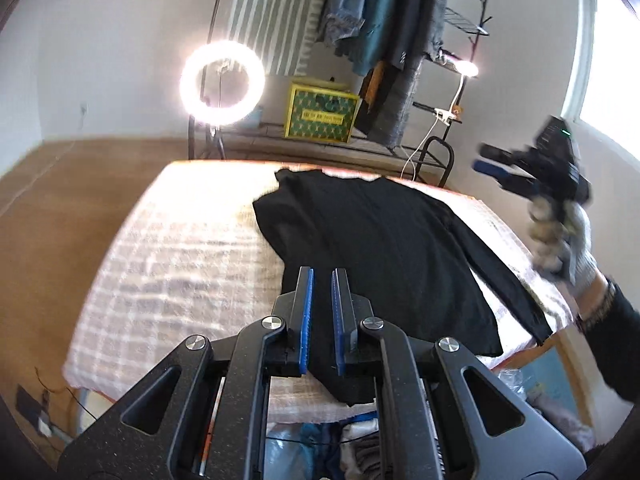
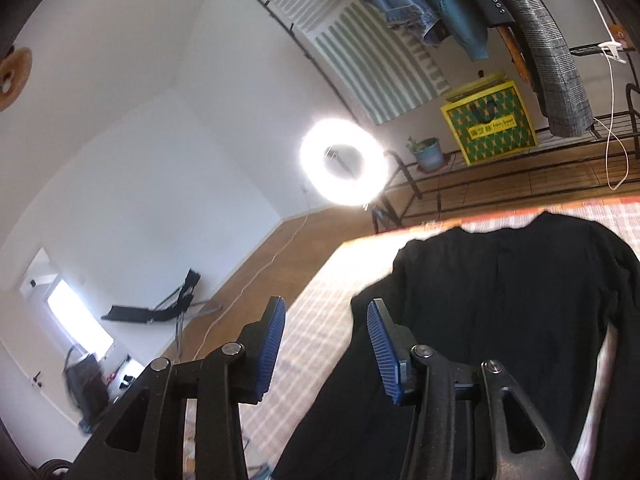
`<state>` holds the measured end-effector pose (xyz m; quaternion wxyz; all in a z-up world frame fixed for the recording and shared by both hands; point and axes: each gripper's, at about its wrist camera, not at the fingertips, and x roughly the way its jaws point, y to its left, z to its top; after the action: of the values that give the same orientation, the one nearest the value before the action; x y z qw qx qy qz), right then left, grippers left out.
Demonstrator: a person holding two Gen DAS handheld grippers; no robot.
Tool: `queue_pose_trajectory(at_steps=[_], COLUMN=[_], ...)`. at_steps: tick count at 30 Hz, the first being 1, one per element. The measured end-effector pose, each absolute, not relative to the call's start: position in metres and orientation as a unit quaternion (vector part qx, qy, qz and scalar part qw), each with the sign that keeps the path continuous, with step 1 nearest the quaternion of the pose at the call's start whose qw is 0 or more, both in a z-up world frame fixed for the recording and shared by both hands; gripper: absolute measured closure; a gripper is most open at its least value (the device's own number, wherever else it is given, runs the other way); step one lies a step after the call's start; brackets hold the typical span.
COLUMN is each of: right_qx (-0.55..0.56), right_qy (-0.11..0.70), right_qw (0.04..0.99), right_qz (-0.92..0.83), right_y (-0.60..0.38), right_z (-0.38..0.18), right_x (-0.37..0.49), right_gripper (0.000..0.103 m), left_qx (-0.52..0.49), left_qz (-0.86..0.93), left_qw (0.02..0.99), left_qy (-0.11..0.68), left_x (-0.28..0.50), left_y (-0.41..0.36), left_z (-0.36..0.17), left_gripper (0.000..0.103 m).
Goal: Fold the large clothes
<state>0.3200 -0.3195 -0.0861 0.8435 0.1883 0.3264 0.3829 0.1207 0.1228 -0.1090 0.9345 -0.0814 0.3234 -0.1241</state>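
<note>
Left wrist view first: the left gripper (image 1: pixel 322 272) hangs above the near hem of a black long-sleeved knit top (image 1: pixel 372 240), which lies spread flat on a bed with a pink-and-white checked cover (image 1: pixel 168 264). Its jaws stand a narrow gap apart and pinch nothing. One sleeve runs out toward the near right corner of the bed; the other side looks already turned in along the left edge. The right gripper (image 1: pixel 486 160) is raised well clear of the cloth at the right, held in a gloved hand (image 1: pixel 560 240).

Right wrist view: the right gripper (image 2: pixel 326 312) has its jaws spread wide and empty, high over the same top (image 2: pixel 500 300), whose neckline lies at the far edge of the bed (image 2: pixel 312 320).

The garment is likely soft, light and limp, so it should drape and sag from any single pinch and may drag on the cover. Good holds seem to be the shoulder seam and the hem corner on one side, one per gripper, catching all layers so the fold stays straight.
</note>
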Motion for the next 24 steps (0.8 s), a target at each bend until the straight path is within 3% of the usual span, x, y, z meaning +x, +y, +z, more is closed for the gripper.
queue_pose_trajectory(at_steps=[11, 21, 24], right_qx=[0.162, 0.140, 0.133], right_qy=[0.483, 0.558, 0.571], right_qw=[0.773, 0.726, 0.718], right_qz=[0.378, 0.376, 0.375], right_y=[-0.259, -0.195, -0.189], right_z=[-0.220, -0.287, -0.294], right_x=[0.251, 0.253, 0.248], right_gripper=[0.057, 0.054, 0.057], left_qx=[-0.160, -0.187, -0.195], left_qz=[-0.099, -0.094, -0.093], left_qw=[0.883, 0.871, 0.870], left_qy=[0.431, 0.445, 0.444], left_x=[0.143, 0.150, 0.150], left_y=[0.125, 0.130, 0.134], left_z=[-0.229, -0.245, -0.246], left_gripper=[0.096, 0.096, 0.096])
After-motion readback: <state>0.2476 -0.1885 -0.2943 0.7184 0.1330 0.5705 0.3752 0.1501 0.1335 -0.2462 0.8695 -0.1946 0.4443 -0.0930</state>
